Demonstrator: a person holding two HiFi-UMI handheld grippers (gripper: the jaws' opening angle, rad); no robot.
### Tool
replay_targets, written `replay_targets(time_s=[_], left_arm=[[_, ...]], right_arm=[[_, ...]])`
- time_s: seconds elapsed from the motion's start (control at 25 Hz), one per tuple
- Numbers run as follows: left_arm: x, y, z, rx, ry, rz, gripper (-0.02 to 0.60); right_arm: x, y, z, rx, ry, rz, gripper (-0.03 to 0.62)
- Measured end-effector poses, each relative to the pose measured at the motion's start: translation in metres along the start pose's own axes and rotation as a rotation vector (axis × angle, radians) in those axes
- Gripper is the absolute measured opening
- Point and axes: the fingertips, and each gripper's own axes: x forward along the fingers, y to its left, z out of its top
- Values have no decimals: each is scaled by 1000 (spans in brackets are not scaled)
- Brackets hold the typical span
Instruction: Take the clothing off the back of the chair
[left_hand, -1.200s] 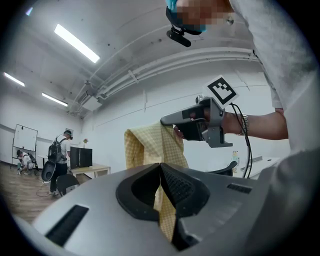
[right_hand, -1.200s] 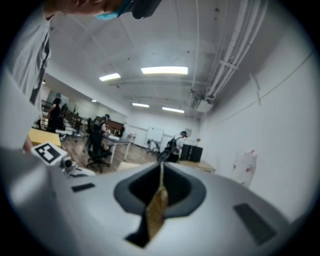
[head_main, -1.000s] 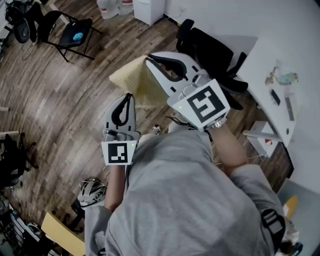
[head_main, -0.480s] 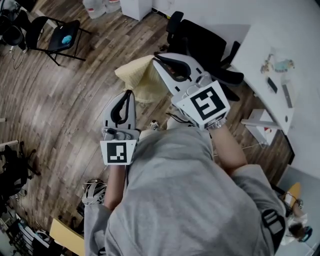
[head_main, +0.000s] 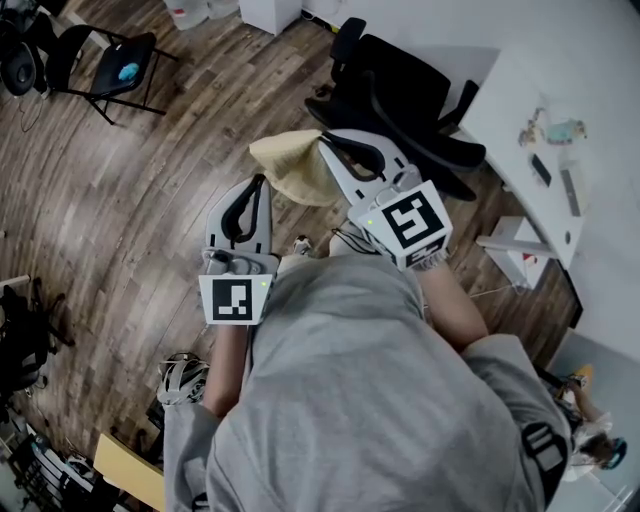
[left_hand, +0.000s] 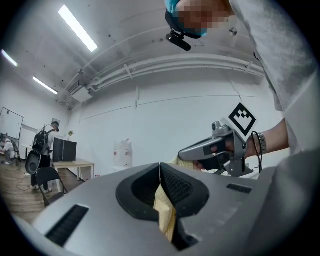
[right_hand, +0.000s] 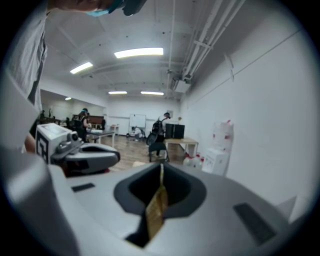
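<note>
Clothing (head_main: 288, 166) clamped by left gripper (head_main: 261, 182) and right gripper (head_main: 323, 141), beside chair (head_main: 410, 90).

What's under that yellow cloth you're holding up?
Wooden floor shows around the yellow cloth, pinched by the left gripper and right gripper; a black chair stands beside it. The spot directly beneath is covered.

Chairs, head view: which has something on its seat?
The folding chair at upper left, with a blue object on it; the office chair has a bare seat.
</note>
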Motion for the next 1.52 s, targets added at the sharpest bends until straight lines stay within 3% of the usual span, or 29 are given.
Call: replay_targets(time_s=[0.64,1.52], left_arm=[[5,-15,-3,-5,15,-32,35],[13,-47,-6,-6,16,-101,35]], right_arm=[[-23,0,-60,112,92,-31,43],[-53,-8,-72,109,106,-89,43]])
